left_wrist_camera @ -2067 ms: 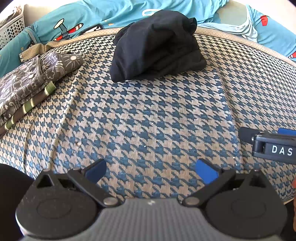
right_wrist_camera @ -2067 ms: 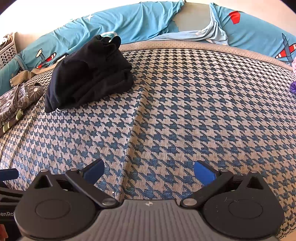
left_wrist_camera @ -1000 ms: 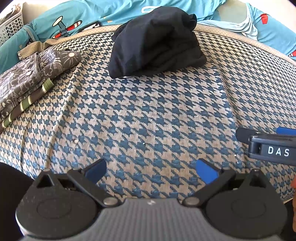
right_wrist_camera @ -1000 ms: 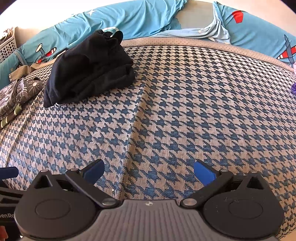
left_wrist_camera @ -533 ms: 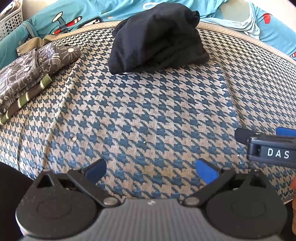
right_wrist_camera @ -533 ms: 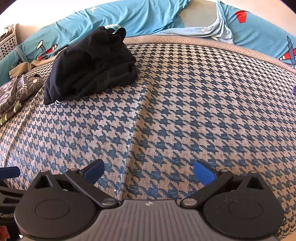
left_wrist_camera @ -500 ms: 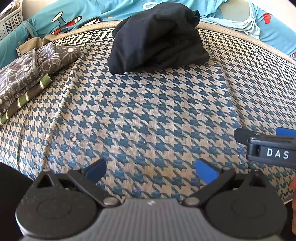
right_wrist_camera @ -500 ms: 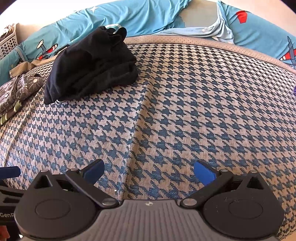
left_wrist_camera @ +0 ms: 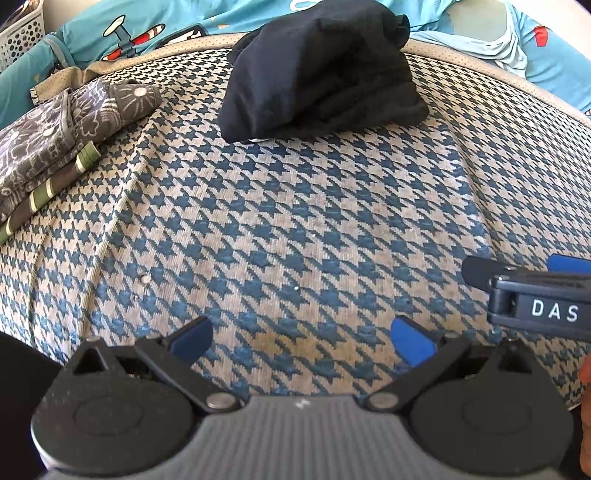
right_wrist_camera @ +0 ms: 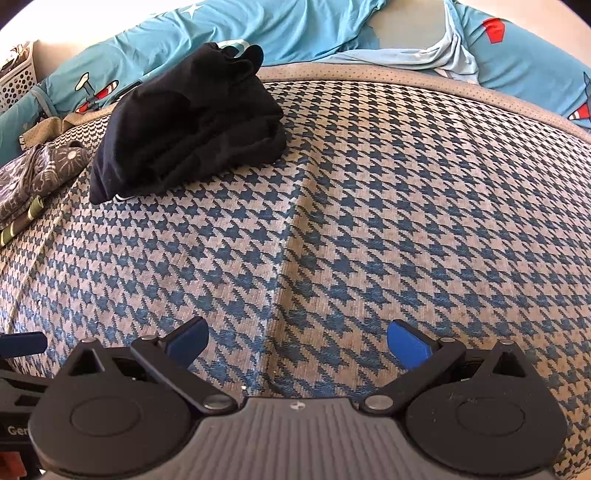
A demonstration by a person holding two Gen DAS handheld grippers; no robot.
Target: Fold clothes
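A crumpled black garment lies in a heap at the far side of the houndstooth mat; the right wrist view has the same black garment at upper left. My left gripper is open over the near part of the mat, nothing between its blue pads. My right gripper is open too, low over the mat and well short of the garment. The right gripper's body shows at the right edge of the left wrist view.
A folded grey patterned cloth on a green striped one rests at the mat's left edge. Blue bedding with aeroplane prints runs behind the mat. A white perforated basket stands at far left.
Both grippers have crept forward toward the black garment, which now sits slightly larger and higher in both views. Both stay open.
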